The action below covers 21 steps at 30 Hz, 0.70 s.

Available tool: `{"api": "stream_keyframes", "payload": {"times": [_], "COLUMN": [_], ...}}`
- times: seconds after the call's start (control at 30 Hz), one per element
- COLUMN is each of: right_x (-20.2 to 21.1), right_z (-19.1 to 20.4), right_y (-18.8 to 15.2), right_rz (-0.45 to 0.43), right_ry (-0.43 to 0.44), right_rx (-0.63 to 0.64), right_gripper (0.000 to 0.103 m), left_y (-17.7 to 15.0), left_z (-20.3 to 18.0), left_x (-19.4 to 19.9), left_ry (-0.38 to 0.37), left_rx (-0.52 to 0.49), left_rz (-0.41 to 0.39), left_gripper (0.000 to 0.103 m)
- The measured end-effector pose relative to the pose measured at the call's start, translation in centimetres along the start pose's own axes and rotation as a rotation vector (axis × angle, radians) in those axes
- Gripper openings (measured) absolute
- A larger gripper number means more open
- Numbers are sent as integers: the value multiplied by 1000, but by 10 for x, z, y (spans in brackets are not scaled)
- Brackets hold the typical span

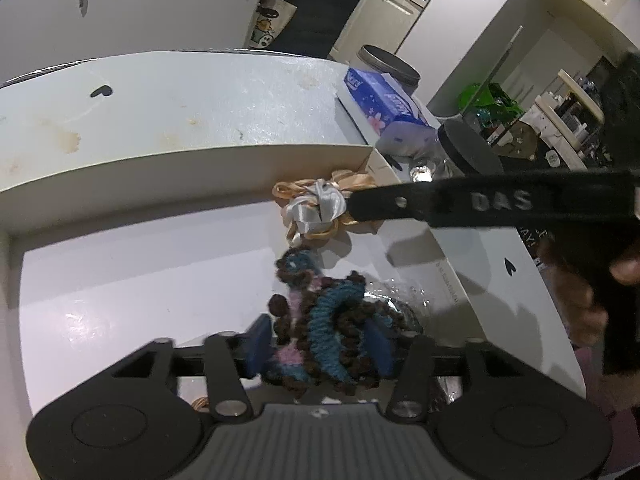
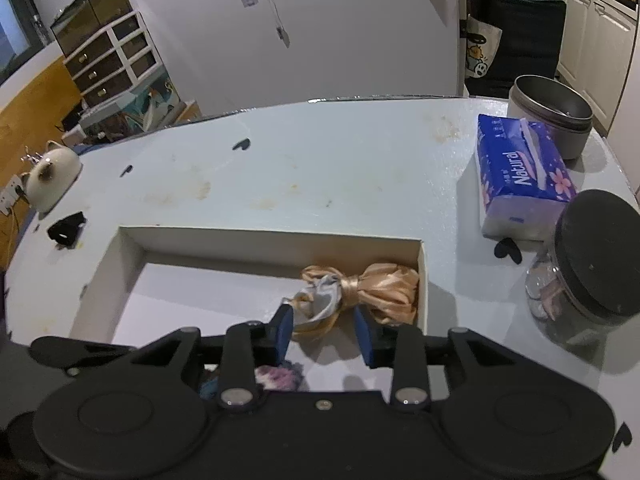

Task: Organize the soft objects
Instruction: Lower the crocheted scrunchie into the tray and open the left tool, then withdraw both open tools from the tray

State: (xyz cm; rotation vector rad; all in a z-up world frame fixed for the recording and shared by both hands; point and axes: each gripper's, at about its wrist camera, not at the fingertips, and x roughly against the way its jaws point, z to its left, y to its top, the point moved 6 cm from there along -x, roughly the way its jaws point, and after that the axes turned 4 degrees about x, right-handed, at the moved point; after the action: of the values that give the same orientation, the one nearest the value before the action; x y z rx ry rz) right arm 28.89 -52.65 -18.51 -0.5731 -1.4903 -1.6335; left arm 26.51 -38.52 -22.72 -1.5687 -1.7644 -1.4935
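Surface: stained white table [image 2: 320, 168] carrying a shallow white box [image 2: 422, 280].
Crocheted toy [image 1: 324, 320]: lying in the box, left gripper [image 1: 320, 344] half-open, pads pressing its sides.
Satin scrunchies [image 2: 360, 292]: bunching in the box's corner, right gripper [image 2: 326, 332] straddling them, grip unclear.
Beside: tissue pack [image 2: 520, 176], lidded jar [image 2: 592, 256].

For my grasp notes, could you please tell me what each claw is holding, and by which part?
The left claw grips the teal, brown and pink crocheted scrunchie across its middle; the right claw straddles the gold and silver satin scrunchies, contact unclear.
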Motion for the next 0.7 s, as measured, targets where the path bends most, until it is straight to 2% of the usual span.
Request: {"api": "stream_keyframes", "payload": {"times": [0.17,0.3,0.47,0.7], "right_x": [19,32,50,76], "right_z": [7,11,11,11], "right_y": [-5,-7,-11,-18], "right_rz": [-24,-43,-70,-112], "right_ry": [7,-5,-25,-69], "right_rx": [-8,-8,-17,-17], "right_gripper": [44,48,57,72], "left_y": [2,3,3,-2], "left_z": [-3,-9,-17,-22], "left_x": [12,25,42,64], "left_ry": [-15,-13,-8,22], "left_rx": [13,-1,-14,-22], "left_rz": [-25,-53,-75,-109], "left_gripper": [80,87,101,103]}}
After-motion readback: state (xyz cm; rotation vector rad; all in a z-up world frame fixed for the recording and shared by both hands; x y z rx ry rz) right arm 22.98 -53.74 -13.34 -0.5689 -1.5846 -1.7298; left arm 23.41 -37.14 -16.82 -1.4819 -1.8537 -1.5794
